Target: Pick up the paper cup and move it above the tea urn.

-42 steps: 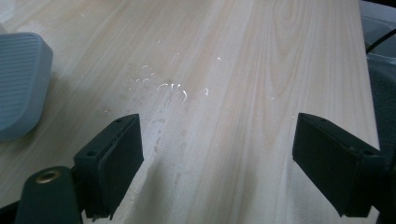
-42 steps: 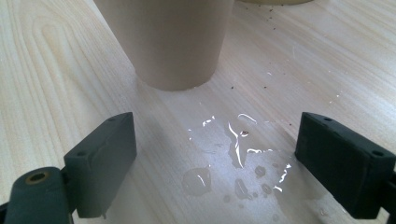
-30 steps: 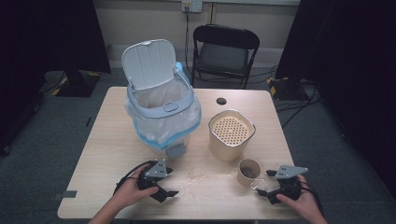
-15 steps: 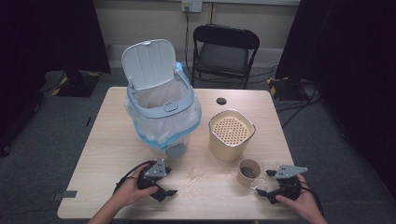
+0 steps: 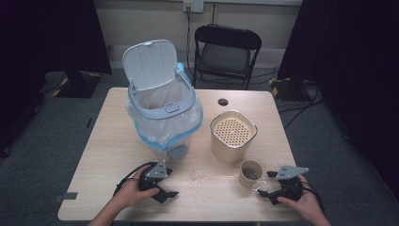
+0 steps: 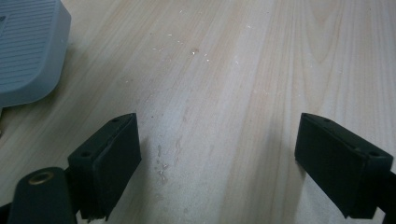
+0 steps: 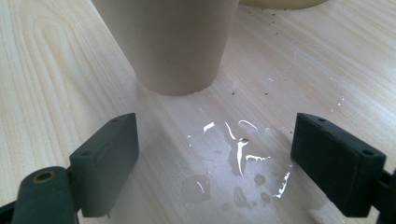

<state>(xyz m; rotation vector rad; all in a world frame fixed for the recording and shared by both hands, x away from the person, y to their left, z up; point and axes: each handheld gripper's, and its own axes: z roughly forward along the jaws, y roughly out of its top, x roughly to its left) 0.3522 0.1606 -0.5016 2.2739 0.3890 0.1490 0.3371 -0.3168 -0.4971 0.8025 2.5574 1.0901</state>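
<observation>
Looking down from the high view, the small cup (image 5: 251, 173) sits on the worktop (image 5: 103, 155) just beside the right tongs (image 5: 266, 184), which have just been closing, nothing between them. The left gripper view shows the left tongs (image 6: 219, 158) spread over bare wood. In the right gripper view, the cup (image 7: 170, 42) stands by a puddle (image 7: 233, 163): probably light, slippery, best pinched mid-wall.

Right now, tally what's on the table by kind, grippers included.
Bins: 1, lid up, bag inside
Beige canisters: 1
Paper cups: 1
Grippers: 2, left gripper, right gripper
Total: 5
</observation>
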